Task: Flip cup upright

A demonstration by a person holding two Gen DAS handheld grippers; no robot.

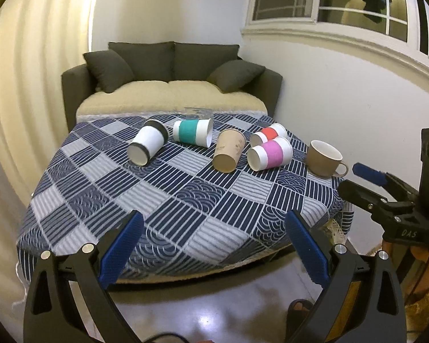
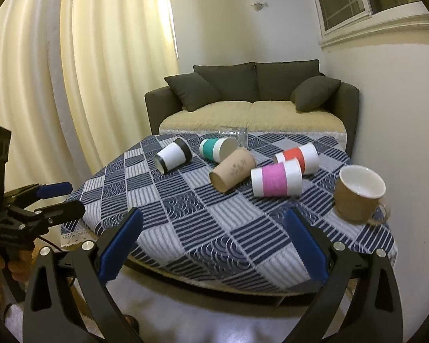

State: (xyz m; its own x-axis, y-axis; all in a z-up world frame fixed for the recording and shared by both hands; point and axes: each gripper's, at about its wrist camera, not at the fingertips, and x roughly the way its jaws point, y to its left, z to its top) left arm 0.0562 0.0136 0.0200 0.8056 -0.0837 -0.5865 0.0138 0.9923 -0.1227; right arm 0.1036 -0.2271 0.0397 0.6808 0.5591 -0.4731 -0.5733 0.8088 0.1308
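Several cups lie on their sides on the table: a white cup with black bands, a teal-sleeved cup, a plain brown paper cup, a pink-sleeved cup and a red-sleeved cup. A brown mug stands upright at the right. My left gripper is open and empty, short of the table's near edge. My right gripper is open and empty, also short of the near edge.
The table wears a blue and grey patterned cloth. A dark sofa stands behind it. Curtains hang left, a white wall is right. A clear glass stands at the table's far edge.
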